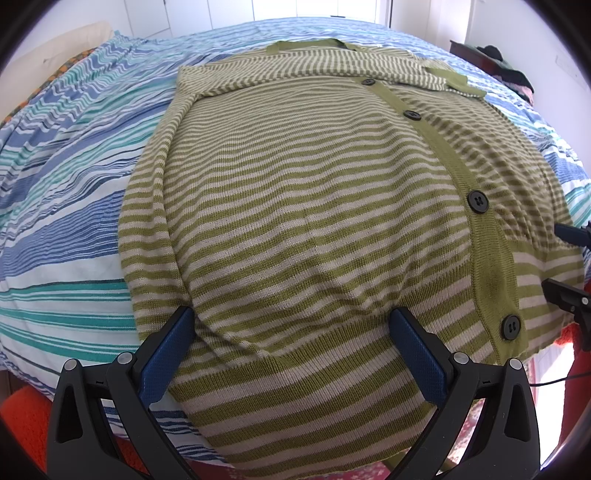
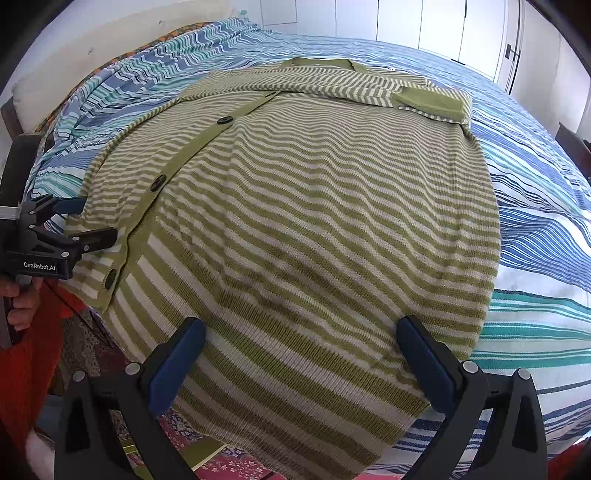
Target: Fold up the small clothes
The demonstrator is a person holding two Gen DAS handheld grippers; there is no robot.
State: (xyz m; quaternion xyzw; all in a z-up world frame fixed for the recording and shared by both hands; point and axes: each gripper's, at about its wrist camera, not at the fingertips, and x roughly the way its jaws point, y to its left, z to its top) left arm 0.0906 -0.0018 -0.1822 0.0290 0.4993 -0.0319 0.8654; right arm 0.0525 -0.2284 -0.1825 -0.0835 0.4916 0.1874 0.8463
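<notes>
A green and cream striped cardigan [image 1: 303, 206] [image 2: 314, 206] lies flat, buttoned, on a bed, its sleeves folded across the chest. Its hem hangs over the bed's near edge. My left gripper [image 1: 291, 317] is open and straddles the hem left of the button band [image 1: 484, 236]. In the right wrist view it shows at the left edge as the left gripper [image 2: 92, 221], with its jaws apart by the hem corner. My right gripper [image 2: 301, 325] is open over the hem's right half. It also appears as the right gripper [image 1: 565, 262] at the far right of the left wrist view.
The bed sheet [image 1: 74, 177] [image 2: 535, 229] has blue, teal and white stripes. A pillow [image 1: 62, 48] lies at the far left. A hand [image 2: 22, 299] with an orange sleeve holds the left gripper. A floral rug [image 2: 229, 461] lies below the bed edge. White cupboard doors [image 2: 443, 33] stand behind.
</notes>
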